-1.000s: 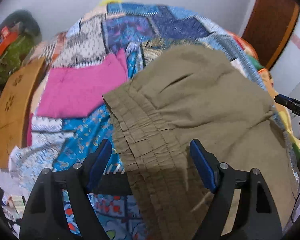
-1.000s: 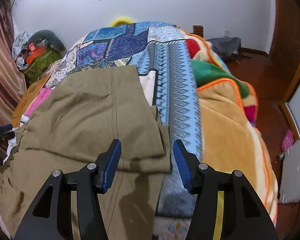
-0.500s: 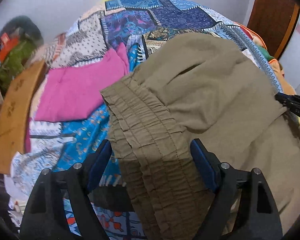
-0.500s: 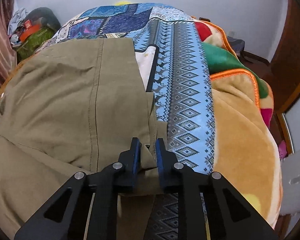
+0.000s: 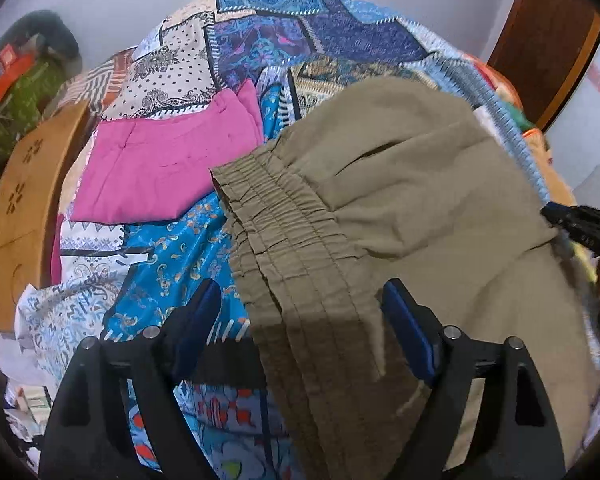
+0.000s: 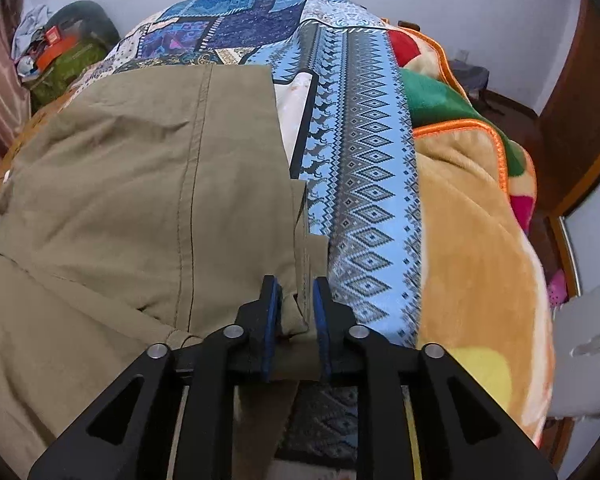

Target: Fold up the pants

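Olive-khaki pants (image 5: 400,200) lie folded over on a patchwork bedspread (image 5: 284,36). Their elastic waistband (image 5: 284,240) runs between the fingers of my left gripper (image 5: 304,312), which is open around it. In the right wrist view the pants (image 6: 140,184) fill the left half. My right gripper (image 6: 294,300) is shut on the hem corner of the pants at their right edge. The right gripper also shows in the left wrist view (image 5: 580,224) at the far right edge of the pants.
A folded pink garment (image 5: 168,168) lies left of the waistband. A wooden board (image 5: 24,184) stands at the bed's left edge. An orange-trimmed fleece blanket (image 6: 472,240) covers the right side. Bags (image 6: 68,48) pile at the back left. A wooden door (image 5: 548,36) stands at the right.
My right gripper moved forward and closed on the pants' hem corner. My left gripper edged forward along the waistband and stayed open.
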`<action>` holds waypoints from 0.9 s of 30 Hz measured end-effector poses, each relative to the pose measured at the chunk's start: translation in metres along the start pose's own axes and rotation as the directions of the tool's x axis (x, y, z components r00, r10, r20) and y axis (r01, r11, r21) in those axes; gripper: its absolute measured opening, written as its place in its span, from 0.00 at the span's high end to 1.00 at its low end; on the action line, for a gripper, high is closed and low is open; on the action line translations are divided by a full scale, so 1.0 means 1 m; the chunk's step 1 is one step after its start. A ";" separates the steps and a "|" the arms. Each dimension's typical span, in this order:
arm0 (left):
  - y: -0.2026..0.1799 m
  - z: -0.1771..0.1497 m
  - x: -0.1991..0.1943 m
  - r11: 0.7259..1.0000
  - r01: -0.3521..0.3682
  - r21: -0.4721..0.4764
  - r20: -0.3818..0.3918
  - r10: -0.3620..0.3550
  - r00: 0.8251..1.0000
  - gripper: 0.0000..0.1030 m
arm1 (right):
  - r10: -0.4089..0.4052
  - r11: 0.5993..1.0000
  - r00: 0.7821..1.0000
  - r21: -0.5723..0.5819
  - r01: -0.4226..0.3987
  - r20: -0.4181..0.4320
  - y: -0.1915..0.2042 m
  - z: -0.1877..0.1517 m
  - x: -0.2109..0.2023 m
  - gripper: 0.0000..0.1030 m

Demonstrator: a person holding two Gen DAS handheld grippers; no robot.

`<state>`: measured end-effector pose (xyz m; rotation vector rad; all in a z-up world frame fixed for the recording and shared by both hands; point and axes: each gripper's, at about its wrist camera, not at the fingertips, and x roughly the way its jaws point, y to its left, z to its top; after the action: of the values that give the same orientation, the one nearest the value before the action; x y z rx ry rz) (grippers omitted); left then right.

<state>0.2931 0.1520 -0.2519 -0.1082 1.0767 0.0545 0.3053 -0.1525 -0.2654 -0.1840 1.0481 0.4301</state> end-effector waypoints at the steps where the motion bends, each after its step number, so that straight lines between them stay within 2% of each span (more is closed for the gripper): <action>1: 0.002 0.001 -0.005 1.000 0.002 -0.007 0.008 -0.002 1.000 0.19 | -0.004 1.000 1.000 -0.001 0.004 -0.005 0.000 0.001 -0.005 0.74; 2: 0.006 0.003 -0.010 1.000 -0.002 -0.015 0.018 0.002 1.000 0.19 | 0.001 1.000 1.000 0.005 -0.001 -0.004 0.000 0.004 -0.010 0.67; 3: 0.009 0.006 -0.013 1.000 -0.011 -0.020 0.027 0.011 1.000 0.19 | 0.015 1.000 1.000 0.015 -0.015 0.009 -0.001 0.006 -0.015 0.66; 7: 0.022 0.023 -0.018 0.998 -0.055 -0.042 0.058 0.058 0.997 0.19 | 0.072 0.996 0.992 0.046 -0.077 0.101 -0.004 0.023 -0.041 0.64; 11: 0.034 0.045 -0.007 0.995 -0.047 -0.086 0.060 0.053 0.997 0.19 | 0.076 0.996 0.979 0.040 -0.085 0.187 0.001 0.048 -0.049 0.49; 13: 0.037 0.054 0.004 0.994 -0.042 -0.098 0.052 0.047 0.998 0.19 | 0.072 0.996 0.974 0.026 -0.080 0.216 0.004 0.062 -0.046 0.49; 17: 0.041 0.069 0.031 0.993 -0.047 -0.111 0.017 0.049 0.999 0.19 | 0.088 0.995 0.971 0.030 -0.097 0.220 0.007 0.093 -0.021 0.49; 21: 0.043 0.078 0.053 0.989 -0.105 -0.108 0.019 0.108 0.994 0.19 | 0.096 0.994 0.974 0.027 -0.104 0.205 0.009 0.117 0.012 0.49; 27: 0.050 0.078 0.090 0.991 -0.056 -0.123 -0.024 0.054 0.998 0.18 | 0.102 0.993 0.982 0.046 -0.110 0.160 0.010 0.149 0.062 0.49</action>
<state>0.3988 0.2098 -0.2980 -0.1909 1.0966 0.1703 0.4458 -0.0755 -0.2448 -0.0445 0.9157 0.5035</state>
